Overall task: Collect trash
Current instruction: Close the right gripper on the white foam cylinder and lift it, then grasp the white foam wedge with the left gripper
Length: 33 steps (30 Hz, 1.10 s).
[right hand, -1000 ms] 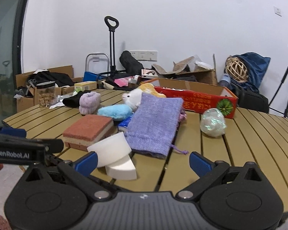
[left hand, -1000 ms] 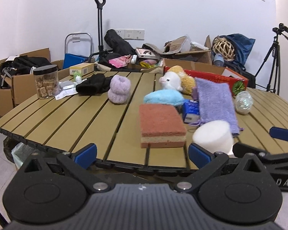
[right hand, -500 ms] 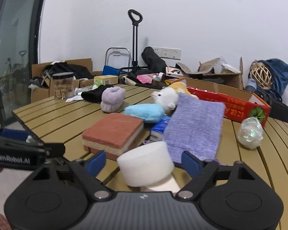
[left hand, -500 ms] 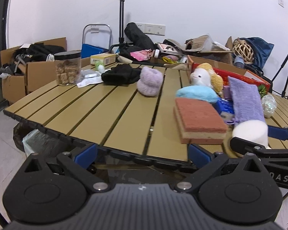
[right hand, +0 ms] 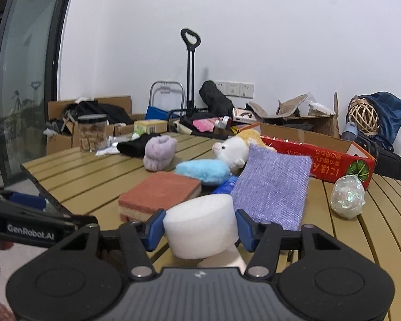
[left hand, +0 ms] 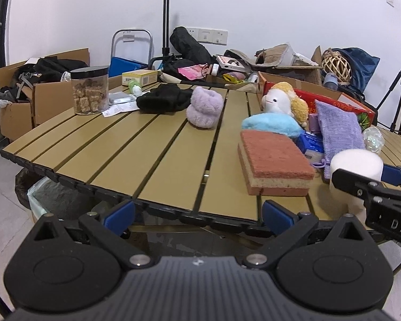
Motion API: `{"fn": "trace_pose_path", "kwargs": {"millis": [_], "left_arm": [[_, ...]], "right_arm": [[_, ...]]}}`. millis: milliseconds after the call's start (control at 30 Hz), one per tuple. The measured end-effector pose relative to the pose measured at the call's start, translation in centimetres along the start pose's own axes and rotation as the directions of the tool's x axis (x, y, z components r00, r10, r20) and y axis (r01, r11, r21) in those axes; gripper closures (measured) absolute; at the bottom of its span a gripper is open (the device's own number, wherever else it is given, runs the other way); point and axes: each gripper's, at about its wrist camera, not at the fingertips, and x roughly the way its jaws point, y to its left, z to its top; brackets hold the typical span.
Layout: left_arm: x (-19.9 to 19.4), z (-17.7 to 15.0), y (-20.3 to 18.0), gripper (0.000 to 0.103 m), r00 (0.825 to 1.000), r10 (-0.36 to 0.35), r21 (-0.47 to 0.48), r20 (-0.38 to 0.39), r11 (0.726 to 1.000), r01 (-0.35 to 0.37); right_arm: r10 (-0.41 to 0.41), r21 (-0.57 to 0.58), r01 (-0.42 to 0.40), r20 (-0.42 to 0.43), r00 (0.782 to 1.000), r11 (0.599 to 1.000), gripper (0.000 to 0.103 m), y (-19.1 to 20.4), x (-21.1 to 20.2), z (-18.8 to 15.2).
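While the right gripper (right hand: pixel 199 228) is closing its blue pads against both sides of the white foam cylinder (right hand: pixel 200 227), the squeeze should be staying gentle, since foam looks soft and likely to deform or slip. That cylinder is sitting atop a second white foam piece (right hand: pixel 222 260) at the near edge of the slatted table (right hand: pixel 361 240), so lifting straight up seems wise to avoid dragging the lower piece off. Just beside it, the red sponge (right hand: pixel 160 191) and purple knit pouch (right hand: pixel 274 187) are lying close, leaving little room for swinging sideways. The left gripper (left hand: pixel 199 212) is hanging wide and empty off the table's near edge, above a lined bin (left hand: pixel 53 195). Compared with a second earlier, the right jaws have been narrowing from wide apart onto the foam, and both views are now showing the table from further left.
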Motion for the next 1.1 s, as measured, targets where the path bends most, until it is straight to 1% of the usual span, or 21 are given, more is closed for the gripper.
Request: {"fn": "trace_pose_path", "kwargs": {"millis": [267,467,567,733,933,1100], "left_arm": [[-0.1,-0.1,-2.2,0.0,0.999,-0.042,0.044,0.016,0.998,0.041],[-0.2,0.1,-3.8,0.0,0.996,-0.081,0.068,0.029,0.995,0.079],[-0.3,0.1,-4.9,0.0,0.993,-0.114,0.083,0.029,0.99,0.111],[-0.2,-0.1,-6.8,0.0,0.986,-0.164,0.114,0.03,0.981,0.16],[-0.1,-0.7,-10.0,0.0,0.973,-0.229,0.171,0.042,0.961,0.219],[0.2,-1.4,-12.5,0.0,0.966,-0.254,0.217,0.051,0.947,0.238]], "right_arm": [[-0.015,0.07,0.013,0.03,0.999,0.997,0.048,-1.9,-1.4,0.1],[-0.041,0.084,0.037,0.046,0.998,0.996,0.049,-3.0,-2.7,0.1],[-0.054,0.094,0.049,0.051,0.997,0.994,0.049,-3.7,-3.4,0.1],[-0.074,0.117,0.067,0.055,0.996,0.991,0.049,-4.9,-4.6,-0.2],[-0.113,0.138,0.104,0.06,0.992,0.985,0.049,-6.4,-6.1,-0.7],[-0.138,0.155,0.128,0.06,0.989,0.98,0.049,-7.7,-7.5,-1.2]]}}
